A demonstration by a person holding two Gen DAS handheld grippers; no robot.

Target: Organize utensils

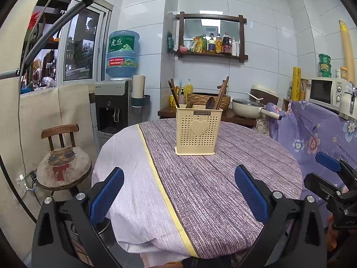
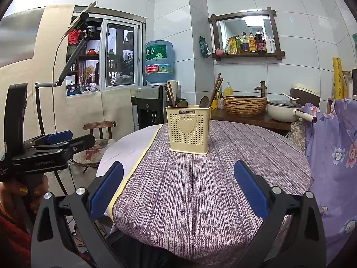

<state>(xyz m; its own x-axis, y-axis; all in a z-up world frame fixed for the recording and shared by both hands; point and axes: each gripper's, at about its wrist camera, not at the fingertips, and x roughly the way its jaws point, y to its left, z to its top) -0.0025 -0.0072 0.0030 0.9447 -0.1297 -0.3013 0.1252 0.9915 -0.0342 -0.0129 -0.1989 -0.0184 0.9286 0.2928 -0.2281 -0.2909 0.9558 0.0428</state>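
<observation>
While both claws gape, utensil holder (image 1: 198,129) stands alone on tablecloth (image 1: 223,189).

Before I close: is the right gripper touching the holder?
Apart. The right wrist view shows bare tablecloth between the open right gripper and the holder.

A round table (image 1: 234,178) wears a purple striped cloth, with a pale cloth along its left edge. A wooden stool (image 1: 63,167) with a cat cushion stands just beside that edge. Behind it, a water dispenser (image 1: 113,109) carries a blue bottle (image 1: 122,53). A wall shelf (image 1: 212,54) holds sauce bottles. On the counter beyond the far edge sit a woven basin (image 2: 244,103) and a cream pan (image 2: 284,110). A microwave (image 1: 328,93) stands at right.
</observation>
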